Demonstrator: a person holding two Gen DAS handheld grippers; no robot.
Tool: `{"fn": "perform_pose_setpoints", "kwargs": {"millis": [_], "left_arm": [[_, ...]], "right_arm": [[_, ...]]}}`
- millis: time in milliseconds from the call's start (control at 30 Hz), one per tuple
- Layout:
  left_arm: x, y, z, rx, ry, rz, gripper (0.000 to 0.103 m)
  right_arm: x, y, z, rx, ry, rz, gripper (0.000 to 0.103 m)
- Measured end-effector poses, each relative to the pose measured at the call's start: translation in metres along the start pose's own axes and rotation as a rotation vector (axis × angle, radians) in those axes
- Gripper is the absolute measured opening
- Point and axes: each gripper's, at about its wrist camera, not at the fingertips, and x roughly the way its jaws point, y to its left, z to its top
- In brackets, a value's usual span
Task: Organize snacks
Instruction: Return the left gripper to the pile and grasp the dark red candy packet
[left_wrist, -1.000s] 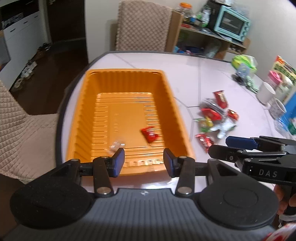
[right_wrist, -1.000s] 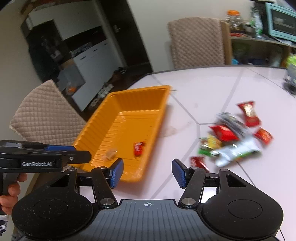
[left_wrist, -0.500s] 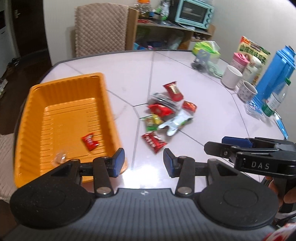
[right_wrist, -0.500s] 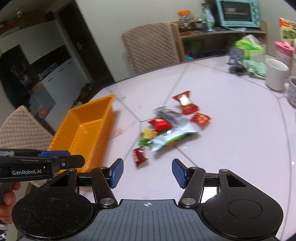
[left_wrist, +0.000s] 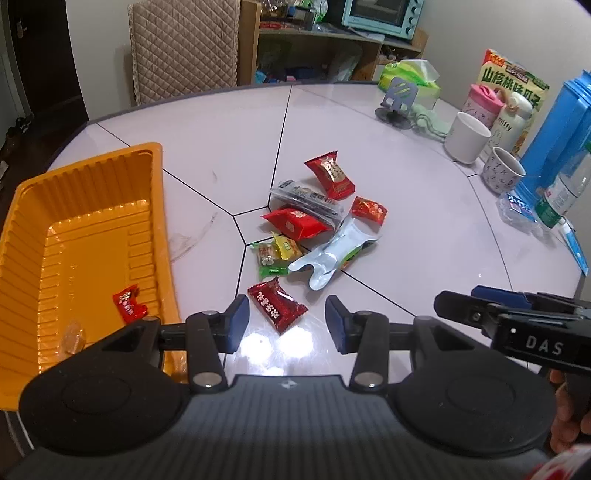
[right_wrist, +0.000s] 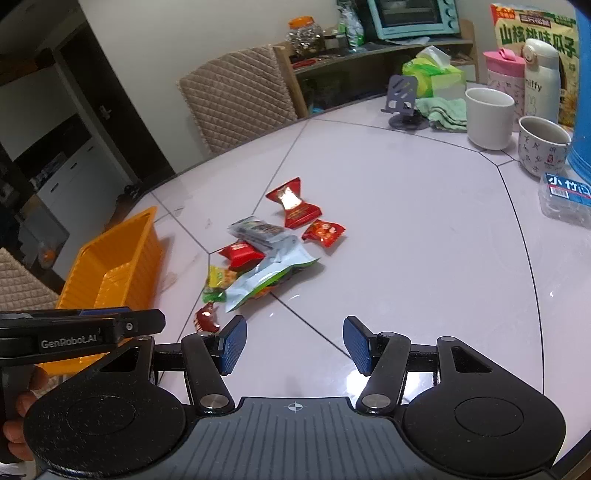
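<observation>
Left tool: jaws apart, nothing between the pads; it hangs over the counter, just above a dark-red packet that lies flat at the near edge of the snack pile. Right tool: jaws apart, empty, over bare counter to the right of the pile; also seen side-on at the right of the left view.

Pile, approx. mid-counter, well apart from the mugs: silver pouch lying across a green packet and yellow one; red box-shaped pack; clear dark-filled wrapper; large red packet farthest back; small red packet on the right.

Orange tray w/ ribbed walls sits left of the pile, not touching it. Inside: one small red candy and a pale wrapped item, possibly a clear-wrapped sweet; too blurred to tell.

Far right: white mug, patterned mug, blue jug.
</observation>
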Motion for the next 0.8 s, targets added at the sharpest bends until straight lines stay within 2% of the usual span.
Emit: {"fn": "perform_pose_setpoints", "kwargs": {"millis": [200,333,800], "left_arm": [[0.028,-0.003,0.009,0.005,0.046,0.014,0.039],[0.046,-0.004,0.012,0.009,0.072,0.035,0.033],[0.089,-0.005,0.013,0.035,0.168,0.092,0.031]], "right_arm": [[0.010,-0.006,0.006,0.021,0.004,-0.017,0.058],[0.017,-0.010,0.010,0.034,0.008,-0.027,0.058],[0.036,-0.017,0.016,0.057,0.028,-0.053,0.058]]}}
